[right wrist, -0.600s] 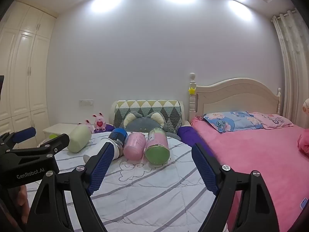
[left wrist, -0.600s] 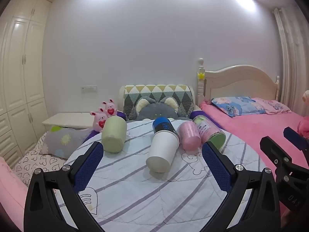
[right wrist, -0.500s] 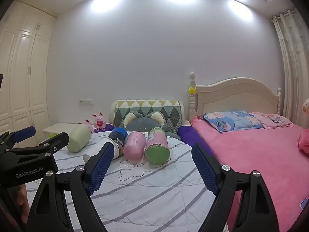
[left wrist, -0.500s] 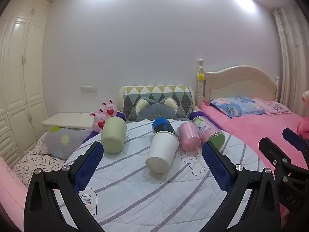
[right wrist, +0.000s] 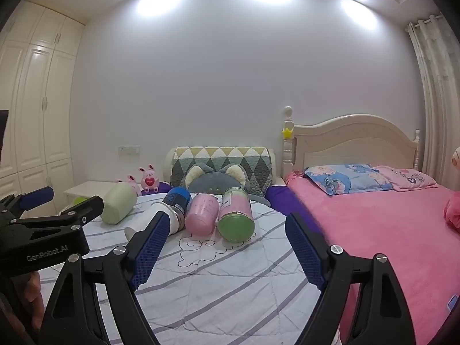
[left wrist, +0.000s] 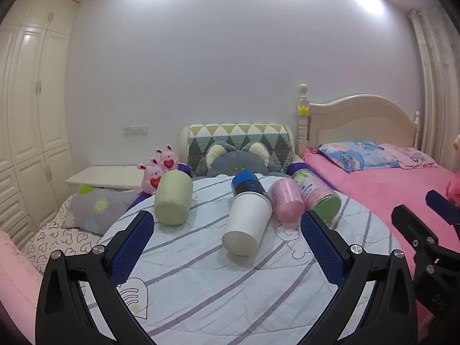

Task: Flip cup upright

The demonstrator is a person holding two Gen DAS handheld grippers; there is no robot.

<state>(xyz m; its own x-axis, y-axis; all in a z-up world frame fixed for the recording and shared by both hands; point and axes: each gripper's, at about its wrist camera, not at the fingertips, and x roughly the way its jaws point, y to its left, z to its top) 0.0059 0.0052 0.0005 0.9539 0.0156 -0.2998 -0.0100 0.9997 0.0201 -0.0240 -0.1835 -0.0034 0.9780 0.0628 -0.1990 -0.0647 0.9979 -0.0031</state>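
Several cups lie on their sides on a round table with a striped quilted cloth: a pale green cup at the left, a white and blue cup, a pink cup and a green-bottomed jar. My left gripper is open and empty, just short of the white cup. My right gripper is open and empty, in front of the pink cup and the green jar. The pale green cup and the white and blue cup also show there.
A pink bed stands to the right of the table. A cushion with a triangle pattern, a grey plush and pink bunny toys sit behind the table. White wardrobes stand on the left. The left gripper's body shows at the right wrist view's left edge.
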